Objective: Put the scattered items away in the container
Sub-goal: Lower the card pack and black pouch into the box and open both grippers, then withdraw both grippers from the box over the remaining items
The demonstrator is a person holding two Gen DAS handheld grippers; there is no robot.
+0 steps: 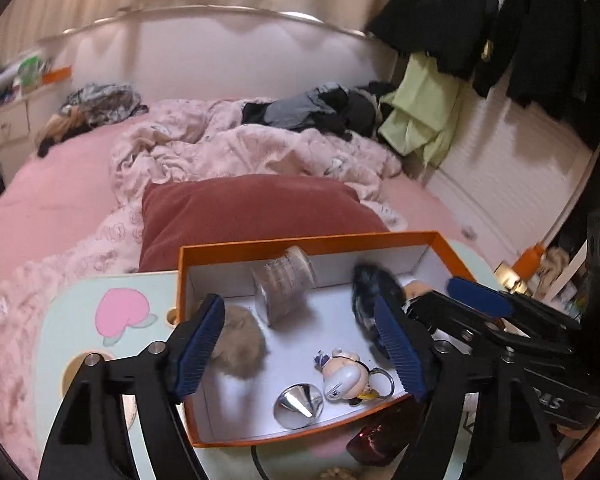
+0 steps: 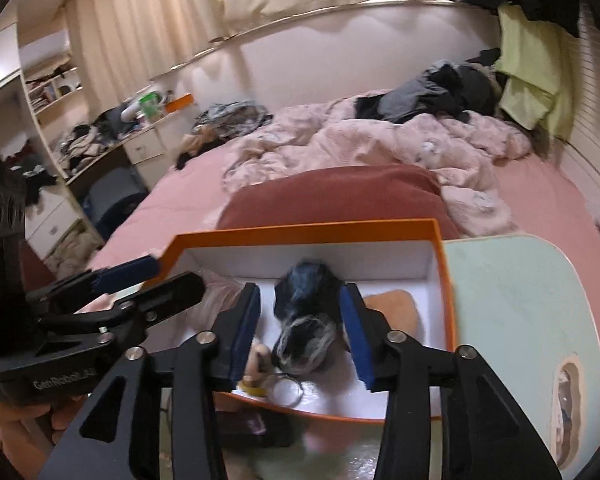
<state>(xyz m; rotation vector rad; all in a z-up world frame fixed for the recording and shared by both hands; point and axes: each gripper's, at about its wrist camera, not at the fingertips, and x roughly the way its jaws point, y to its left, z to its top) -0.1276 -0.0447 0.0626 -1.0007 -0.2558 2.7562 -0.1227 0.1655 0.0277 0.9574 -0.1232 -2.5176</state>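
On the bedside table (image 1: 80, 300), the orange box (image 1: 300, 242) holds most items; a dark red object (image 1: 380, 440) remains outside, both grippers (image 1: 300, 344) (image 2: 306, 320) spread empty.

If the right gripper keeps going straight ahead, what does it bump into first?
Probably the dark pom-pom in the orange box: it lies between the open right gripper's fingers, just ahead. Depth is hard to judge.

dark pompom (image 1: 370, 292): motion-blurred | dark red item (image 1: 380, 440): partly behind left gripper (image 1: 300, 354)
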